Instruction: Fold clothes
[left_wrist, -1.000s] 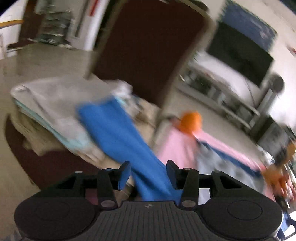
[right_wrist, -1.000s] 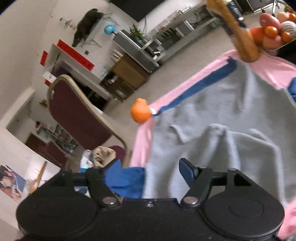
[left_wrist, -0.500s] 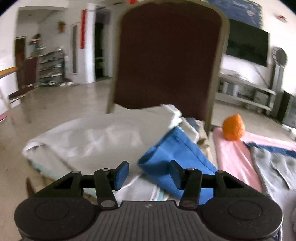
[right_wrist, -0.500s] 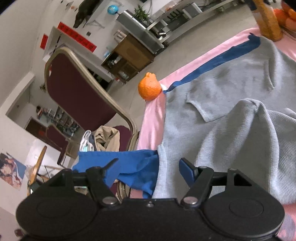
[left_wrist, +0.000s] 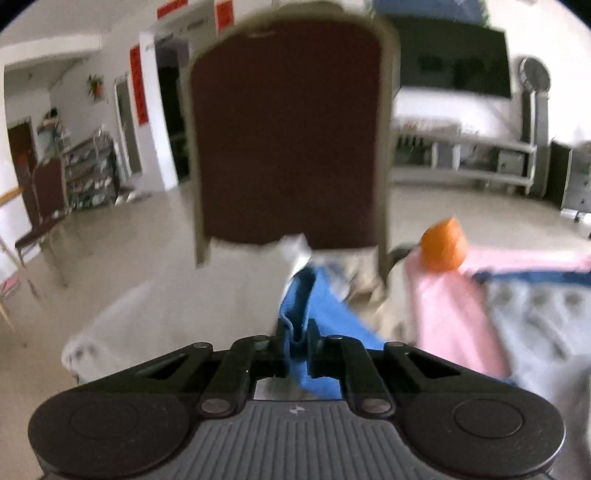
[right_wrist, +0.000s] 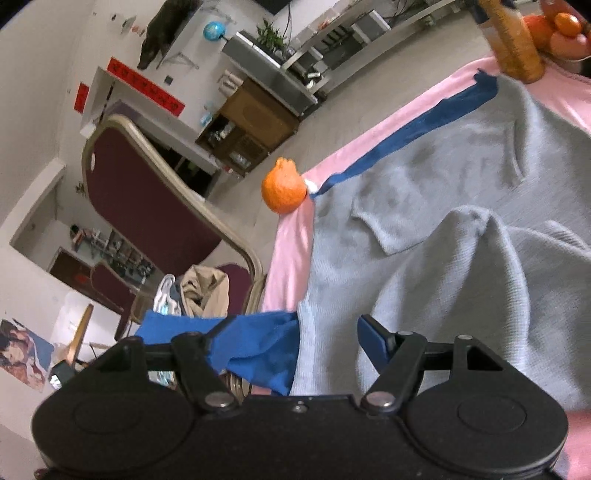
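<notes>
My left gripper (left_wrist: 296, 334) is shut on the edge of a blue cloth (left_wrist: 321, 314) that lies over the pile of clothes on a chair seat. The same blue cloth (right_wrist: 255, 347) shows in the right wrist view, stretched between the chair and the table edge. My right gripper (right_wrist: 291, 332) is open and empty, over a grey knit sweater (right_wrist: 443, 236) spread on the pink-covered table (right_wrist: 288, 251). A dark blue strip (right_wrist: 406, 136) lies along the sweater's far edge.
A maroon chair (left_wrist: 288, 140) stands behind the pile of white and beige clothes (left_wrist: 177, 310). An orange fruit (right_wrist: 283, 190) sits at the table corner. A bottle (right_wrist: 513, 48) and a fruit bowl (right_wrist: 561, 33) stand at the far end.
My left gripper has closed on the edge of the blue cloth; it was open half a second ago. The right gripper has stayed open over the grey sweater.
</notes>
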